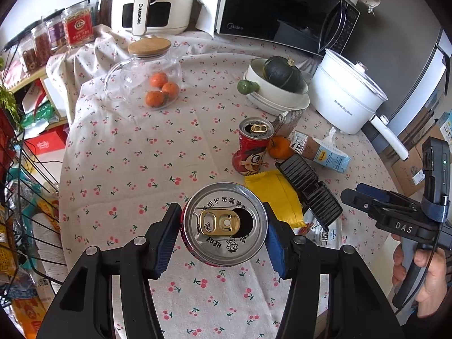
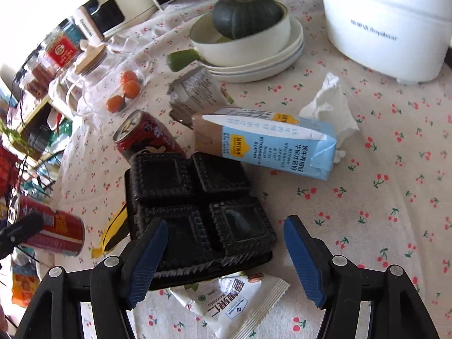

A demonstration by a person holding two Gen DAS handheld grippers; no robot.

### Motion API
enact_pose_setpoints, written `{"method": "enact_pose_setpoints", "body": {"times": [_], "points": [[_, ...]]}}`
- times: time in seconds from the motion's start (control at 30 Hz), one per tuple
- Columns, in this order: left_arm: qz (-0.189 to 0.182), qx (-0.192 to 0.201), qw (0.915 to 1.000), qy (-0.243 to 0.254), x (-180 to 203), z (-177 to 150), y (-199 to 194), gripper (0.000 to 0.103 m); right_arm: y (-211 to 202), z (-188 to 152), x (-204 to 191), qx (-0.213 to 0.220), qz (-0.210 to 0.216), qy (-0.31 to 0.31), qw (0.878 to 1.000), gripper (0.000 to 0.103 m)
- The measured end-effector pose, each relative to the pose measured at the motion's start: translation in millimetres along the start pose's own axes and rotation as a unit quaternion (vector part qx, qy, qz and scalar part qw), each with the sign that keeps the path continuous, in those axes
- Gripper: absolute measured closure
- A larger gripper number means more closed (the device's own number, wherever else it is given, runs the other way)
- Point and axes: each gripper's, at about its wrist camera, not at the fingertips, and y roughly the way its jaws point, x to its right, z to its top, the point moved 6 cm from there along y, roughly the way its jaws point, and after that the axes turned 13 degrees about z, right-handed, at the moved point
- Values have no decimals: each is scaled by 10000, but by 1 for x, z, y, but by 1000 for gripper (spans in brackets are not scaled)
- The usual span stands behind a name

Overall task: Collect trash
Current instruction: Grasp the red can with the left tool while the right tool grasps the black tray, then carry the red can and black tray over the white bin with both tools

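Note:
My left gripper point(image 1: 223, 226) is shut on a red drink can point(image 1: 224, 223), its silver opened top facing the camera, lifted above the cherry-print cloth; the right wrist view shows the same can point(image 2: 56, 234) at far left. My right gripper point(image 2: 226, 226) stands open over a black plastic tray point(image 2: 197, 197). Its left finger overlaps the tray's near edge and its right finger is off to the side. Around the tray lie a yellow wrapper point(image 1: 274, 195), a white snack packet point(image 2: 234, 305), a blue milk carton point(image 2: 262, 141), a crumpled tissue point(image 2: 330, 104) and a second red can point(image 1: 252, 147).
A glass jar of oranges point(image 1: 147, 82), stacked white dishes with a green squash point(image 1: 282, 82) and a white cooker point(image 1: 347, 96) stand further back. An air fryer point(image 1: 152, 2) and microwave point(image 1: 276, 8) line the rear. A wire rack point(image 1: 22, 197) stands left of the table.

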Motion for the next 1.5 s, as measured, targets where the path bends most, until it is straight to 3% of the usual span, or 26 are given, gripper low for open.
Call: {"method": "enact_pose_setpoints", "body": {"times": [0.2,0.47,0.53,0.6,0.63,0.87,1.03,1.5], "points": [[81,-56,9999,32,-12,-10,-1,44,8,-22,-42,-304,-586,-1079,9920,26],[2,-110,9999,79,-19,-20,-4,44,46,-28,-56,-707,-1752,-2133,9586,28],[-21,-110,9999,92,-19,-22,-5,44,53,-28,-57,-813,-1955,-2328,9492,33],[-25,-113,9999,108,-20,-23,-5,44,54,-28,-59,-844,-2090,-2482,9421,53],[-34,-118,9999,117,-20,-24,-6,44,54,-28,-60,-851,-2112,-2516,9406,55],[-159,-67,9995,259,-8,-28,-11,44,20,-19,-58,-458,-2150,-2331,9473,68],[-345,-9,9987,379,10,-30,-19,44,-22,-16,-48,-143,-2076,-2030,9568,68],[-716,100,9947,726,61,-39,-35,44,-121,-36,5,404,-2074,-1338,9682,70]]}}
